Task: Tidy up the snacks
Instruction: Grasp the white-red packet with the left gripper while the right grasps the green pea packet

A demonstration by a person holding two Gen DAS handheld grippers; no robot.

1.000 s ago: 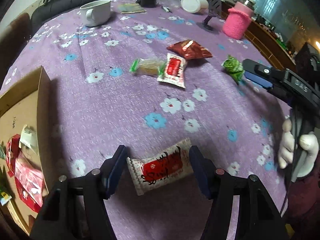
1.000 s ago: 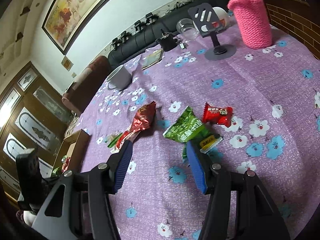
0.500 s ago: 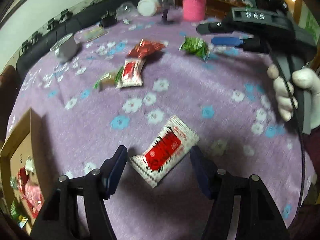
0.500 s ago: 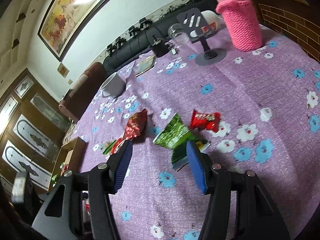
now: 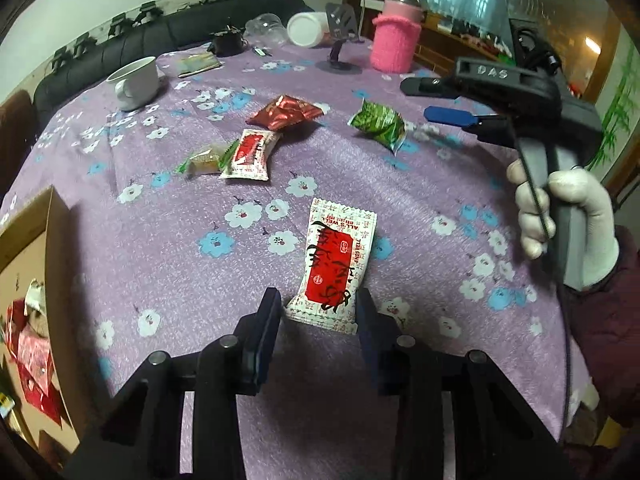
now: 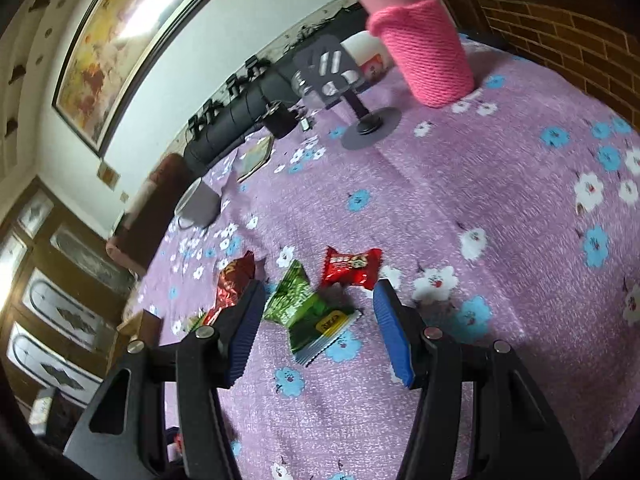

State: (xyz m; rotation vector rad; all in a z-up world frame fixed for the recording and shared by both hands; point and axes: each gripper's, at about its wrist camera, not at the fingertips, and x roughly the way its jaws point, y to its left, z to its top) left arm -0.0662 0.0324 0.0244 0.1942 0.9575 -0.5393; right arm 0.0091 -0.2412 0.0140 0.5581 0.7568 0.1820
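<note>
I am looking down the left gripper (image 5: 318,312) at a white and red packet (image 5: 334,270) lying on the purple flowered cloth of the counter (image 5: 160,264). Its fingers (image 5: 267,320) have just been closing and are now sitting narrow, with the near end of the packet between them. The left pad is meeting the packet's corner and the right pad is lying against its edge, so I am reading this as a grip, though the contact on the right is hard to make out from this angle.

At the left edge an open cardboard box (image 5: 30,240) is holding several red wrappers. Farther up the cloth a second white and red packet (image 5: 250,154) is overlapping a green-ended cake (image 5: 206,160), with a dark red bag (image 5: 286,112) just beyond them and a green bag (image 5: 378,124) to the right.

The right gripper (image 6: 316,312) is hovering over that green bag (image 6: 304,308), fingers (image 6: 390,328) standing about half open and pressing on nothing. The bag is lying between them without touching either pad. A small red candy (image 6: 352,266) is sitting just past it. In the left view a white-gloved hand (image 5: 568,228) is gripping the right tool's handle.

A white mug (image 5: 134,82) and a pink knitted bottle (image 5: 396,40) are standing at the far side.
</note>
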